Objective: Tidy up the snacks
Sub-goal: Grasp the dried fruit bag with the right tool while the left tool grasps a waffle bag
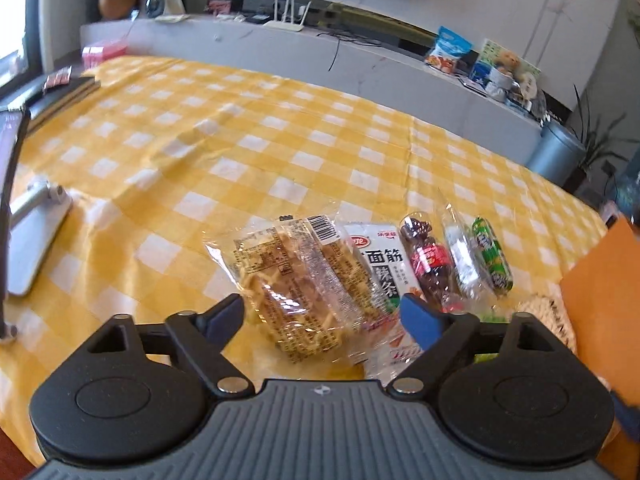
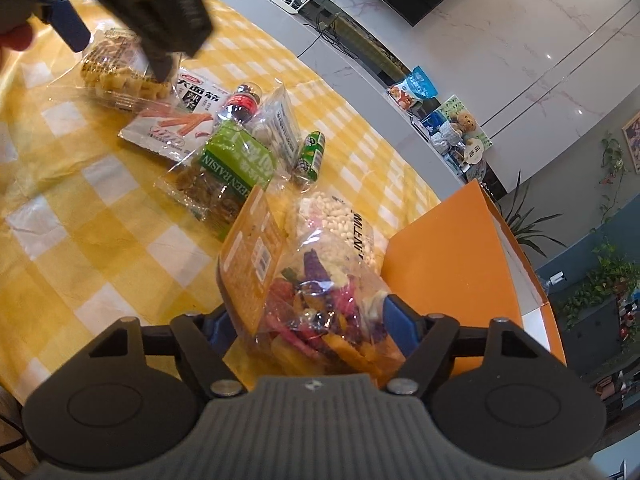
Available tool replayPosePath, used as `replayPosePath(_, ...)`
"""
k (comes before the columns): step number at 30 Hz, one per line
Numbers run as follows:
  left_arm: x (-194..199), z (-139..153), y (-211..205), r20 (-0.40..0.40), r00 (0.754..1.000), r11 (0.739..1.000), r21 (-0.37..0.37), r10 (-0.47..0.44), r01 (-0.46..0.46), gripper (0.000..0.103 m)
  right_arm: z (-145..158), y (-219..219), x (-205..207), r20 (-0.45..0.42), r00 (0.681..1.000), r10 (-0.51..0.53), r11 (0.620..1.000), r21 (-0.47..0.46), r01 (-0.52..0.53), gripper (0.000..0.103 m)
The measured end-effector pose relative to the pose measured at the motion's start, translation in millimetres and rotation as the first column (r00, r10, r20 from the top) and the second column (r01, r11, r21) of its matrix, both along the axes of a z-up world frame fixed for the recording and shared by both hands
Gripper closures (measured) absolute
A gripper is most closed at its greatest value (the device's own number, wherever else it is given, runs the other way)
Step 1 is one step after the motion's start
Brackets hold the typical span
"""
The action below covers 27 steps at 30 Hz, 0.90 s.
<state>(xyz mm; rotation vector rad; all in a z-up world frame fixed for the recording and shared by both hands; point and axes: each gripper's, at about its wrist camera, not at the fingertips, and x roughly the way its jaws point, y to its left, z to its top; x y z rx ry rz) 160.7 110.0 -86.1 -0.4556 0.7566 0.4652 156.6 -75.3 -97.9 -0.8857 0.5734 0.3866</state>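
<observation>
The left gripper (image 1: 324, 316) is spread wide around the waffle pack (image 1: 298, 280). The chip bag (image 2: 316, 312) is squeezed by the right gripper (image 2: 310, 326), beside the orange box (image 2: 452, 256).

The right hand-held gripper (image 2: 308, 326) has its blue fingers closed on a clear bag of mixed dried fruit chips (image 2: 320, 312), beside an orange box (image 2: 452, 256). On the yellow checked counter (image 2: 100, 232) lie a green raisin pack (image 2: 224, 176), a spicy strip packet (image 2: 172, 128) and a waffle packet (image 2: 112, 68), under the left hand-held gripper (image 2: 116, 36).
</observation>
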Motion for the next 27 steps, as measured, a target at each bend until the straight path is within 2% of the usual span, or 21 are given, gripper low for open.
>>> replayPosePath(9, 14.4, -16.9, 5.9, -0.068, 0.994, 0.994, -0.057, 0.084, -0.088, 0.000, 6.0, -2.2, 6.4, -0.032, 0.999, -0.024, 0.998, 0.051, 0.026, 0.029)
replayPosePath(13, 14.9, -17.1, 4.9, -0.082, 0.993, 0.996, -0.031, 0.081, -0.084, 0.000, 3.7, -2.1, 5.0, -0.021, 1.000, -0.021, 0.999, 0.045, 0.022, 0.030)
replayPosePath(17, 14.7, -14.4, 5.8, -0.087, 0.994, 0.996, -0.038, 0.072, -0.076, 0.000, 4.1, -3.5, 4.9, -0.006, 1.000, -0.024, 0.999, 0.041, 0.025, 0.037)
replayPosePath(22, 12.4, -10.3, 4.7, -0.093, 0.995, 0.999, -0.017, 0.047, -0.049, 0.012, 9.1, -7.1, 6.0, -0.026, 0.999, -0.035, 0.997, 0.066, 0.037, 0.040)
replayPosePath(27, 6.4, -5.8, 5.3, -0.088, 0.996, 0.999, 0.006, 0.032, -0.031, 0.018, 16.7, -10.2, 2.9, -0.049, 0.998, -0.038, 0.993, 0.107, 0.043, 0.041)
